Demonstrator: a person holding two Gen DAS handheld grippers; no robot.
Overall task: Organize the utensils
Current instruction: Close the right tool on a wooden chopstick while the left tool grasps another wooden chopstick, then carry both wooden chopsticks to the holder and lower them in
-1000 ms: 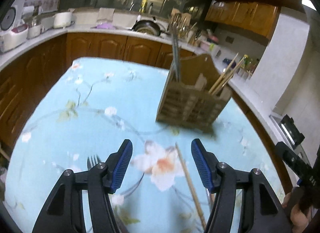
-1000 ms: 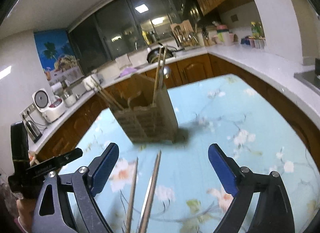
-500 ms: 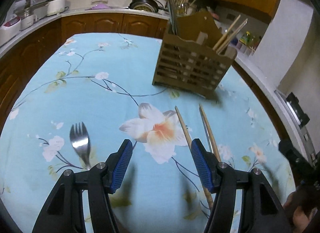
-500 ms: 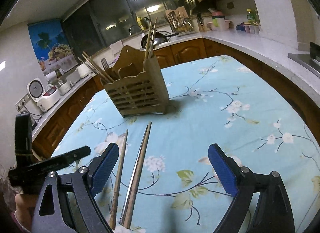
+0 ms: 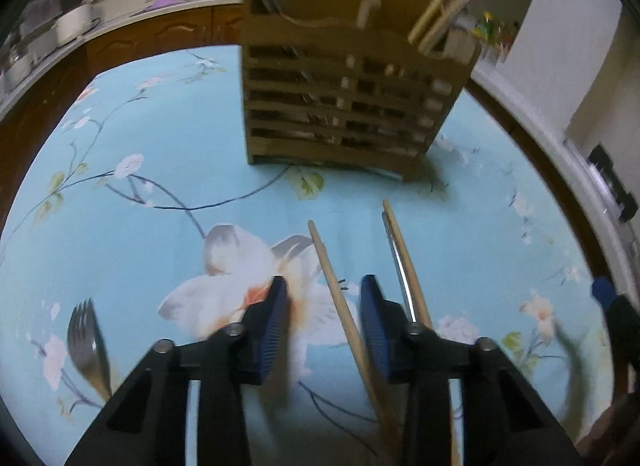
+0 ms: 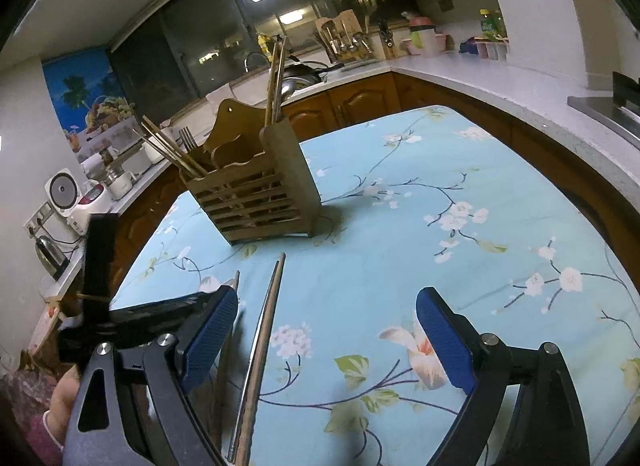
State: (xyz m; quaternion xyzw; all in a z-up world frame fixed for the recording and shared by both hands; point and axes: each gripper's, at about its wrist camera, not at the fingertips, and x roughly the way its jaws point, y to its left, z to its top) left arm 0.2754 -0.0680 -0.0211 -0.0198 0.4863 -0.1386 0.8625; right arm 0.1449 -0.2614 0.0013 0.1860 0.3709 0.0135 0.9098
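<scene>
a table under a blue flowered cloth carries a slatted wooden holder with chopsticks and forks standing in it. the right gripper hangs spread wide and empty. the left gripper is closing around one loose wooden chopstick, pads not yet pressing. a fork lies off to its left.

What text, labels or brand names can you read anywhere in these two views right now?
None is legible.
Rice cooker: any front marking too small to read.
Green-capped bottle: label blurred.
Fruit-and-palm poster: picture only, no words visible.
Wooden utensil holder: no lettering visible.
</scene>
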